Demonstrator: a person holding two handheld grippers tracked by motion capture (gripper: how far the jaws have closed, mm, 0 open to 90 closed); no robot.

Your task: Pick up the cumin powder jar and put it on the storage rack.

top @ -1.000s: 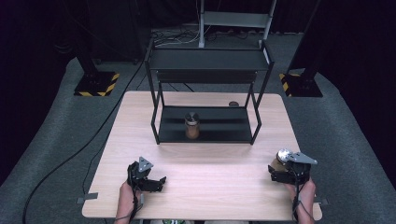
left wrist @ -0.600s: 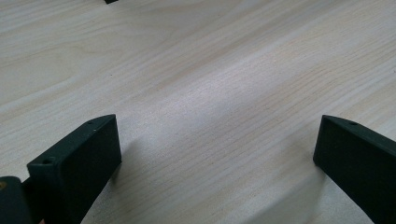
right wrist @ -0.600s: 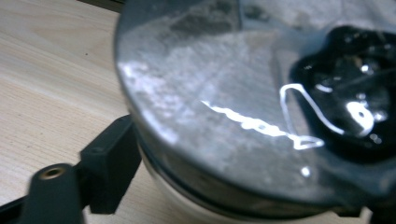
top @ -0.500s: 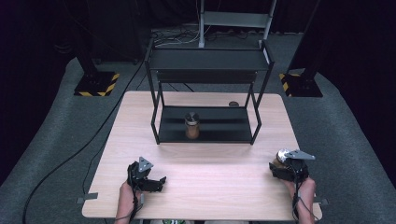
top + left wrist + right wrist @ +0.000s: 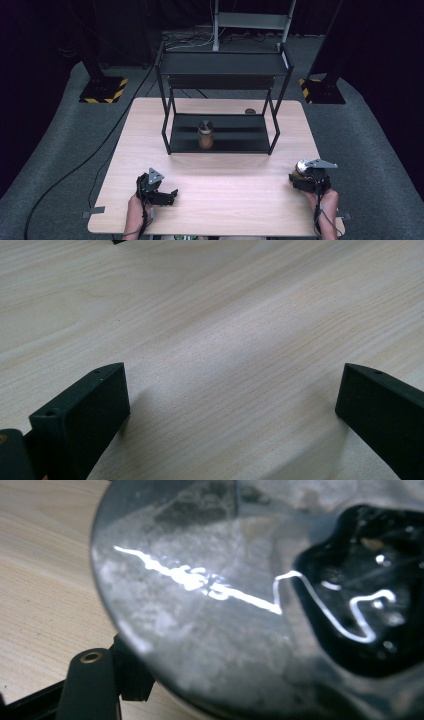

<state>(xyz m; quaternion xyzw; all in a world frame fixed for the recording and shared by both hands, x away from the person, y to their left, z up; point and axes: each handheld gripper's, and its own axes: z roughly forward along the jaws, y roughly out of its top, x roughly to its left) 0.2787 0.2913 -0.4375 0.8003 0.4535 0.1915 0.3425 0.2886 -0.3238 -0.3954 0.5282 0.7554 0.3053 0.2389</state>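
A jar with a silver lid [image 5: 301,166] stands near the table's right front edge. My right gripper [image 5: 303,176] is shut on it; its jaws have just been closing with the jar between them. In the right gripper view the shiny lid [image 5: 210,610] looms very close, with one black finger [image 5: 90,685] pressed at its lower left side. My left gripper [image 5: 171,196] rests low over the bare wood at the front left, open, with nothing between its fingers [image 5: 80,415]. A second jar [image 5: 205,134] with brown contents stands on the lower shelf of the black rack [image 5: 220,65].
The black two-level rack takes up the far half of the wooden table [image 5: 220,210]. A small dark round thing [image 5: 250,111] lies on the table behind the rack. Black stands with yellow-striped feet [image 5: 102,92] flank the table on the grey floor.
The right gripper has shifted slightly at the jar by the right edge, and its grey top plate has turned a little. The left gripper has stayed where it was.
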